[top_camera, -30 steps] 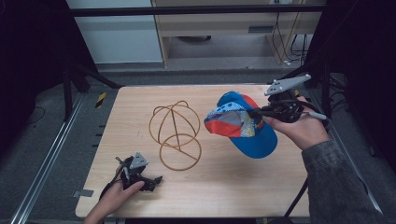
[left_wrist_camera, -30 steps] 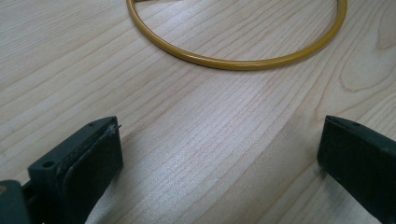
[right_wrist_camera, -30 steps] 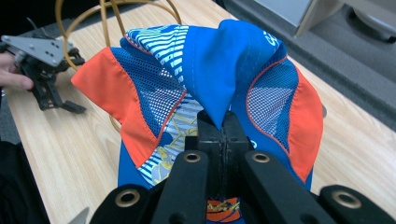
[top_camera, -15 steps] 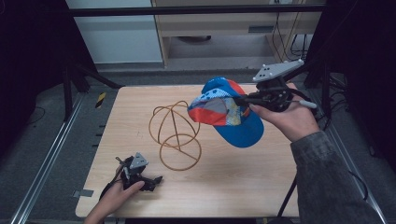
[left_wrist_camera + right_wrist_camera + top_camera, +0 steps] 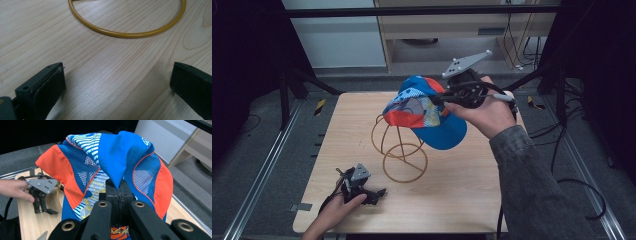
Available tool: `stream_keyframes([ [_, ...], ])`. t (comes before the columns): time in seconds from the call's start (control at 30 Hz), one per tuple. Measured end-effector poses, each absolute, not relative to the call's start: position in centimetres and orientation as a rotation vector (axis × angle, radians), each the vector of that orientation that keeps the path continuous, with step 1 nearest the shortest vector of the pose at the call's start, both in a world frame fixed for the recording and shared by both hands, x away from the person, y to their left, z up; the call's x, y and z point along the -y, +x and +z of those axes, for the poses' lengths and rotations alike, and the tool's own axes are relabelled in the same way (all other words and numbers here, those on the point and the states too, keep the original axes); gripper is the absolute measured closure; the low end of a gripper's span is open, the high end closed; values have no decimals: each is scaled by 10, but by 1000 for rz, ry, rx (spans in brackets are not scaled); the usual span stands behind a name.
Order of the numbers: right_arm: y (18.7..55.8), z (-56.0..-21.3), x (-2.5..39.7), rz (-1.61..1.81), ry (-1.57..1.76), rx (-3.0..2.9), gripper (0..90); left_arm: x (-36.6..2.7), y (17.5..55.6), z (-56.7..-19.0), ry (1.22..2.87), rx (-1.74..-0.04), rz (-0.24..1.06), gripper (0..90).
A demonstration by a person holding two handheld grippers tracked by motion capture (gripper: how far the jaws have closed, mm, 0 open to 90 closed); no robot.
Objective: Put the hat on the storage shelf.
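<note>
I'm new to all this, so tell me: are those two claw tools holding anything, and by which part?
The right gripper is shut on a pinched fold of the cap's blue crown fabric. The left gripper rests open on the table, holding nothing.

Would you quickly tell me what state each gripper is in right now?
Left gripper: open, holding nothing, resting on the table.
Right gripper: shut on the cap, held up beside the wire stand.

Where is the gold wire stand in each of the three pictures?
High view: the gold wire stand stands mid-table, below the cap.
Left gripper view: its base ring curves across the top, beyond the open jaws.
Right gripper view: a sliver of it peeks out left of the cap.
Shared landmark: the wooden table.
</note>
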State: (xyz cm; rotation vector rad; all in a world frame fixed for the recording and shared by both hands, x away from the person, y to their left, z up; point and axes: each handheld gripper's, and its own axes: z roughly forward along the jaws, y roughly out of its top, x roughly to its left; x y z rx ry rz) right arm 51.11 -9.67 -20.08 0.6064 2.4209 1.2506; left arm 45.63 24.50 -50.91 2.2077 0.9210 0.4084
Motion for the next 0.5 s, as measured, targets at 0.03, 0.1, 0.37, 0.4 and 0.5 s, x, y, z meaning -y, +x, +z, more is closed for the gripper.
stream_keyframes([
  [0.03, 511, -201, 97, 1251, 606, -2421, 898, -245, 456, -509, 2208, -921, 408, 0],
  [0.1, 514, -201, 87, 1245, 592, -2429, 899, -245, 456, -509, 2208, -921, 409, 0],
  [0.37, 524, -202, 68, 1237, 569, -2445, 899, -245, 456, -509, 2205, -923, 409, 0],
  [0.4, 524, -202, 66, 1235, 569, -2447, 898, -245, 456, -509, 2205, -923, 409, 0],
  [0.5, 527, -201, 58, 1227, 558, -2453, 898, -245, 456, -509, 2205, -923, 409, 0],
])
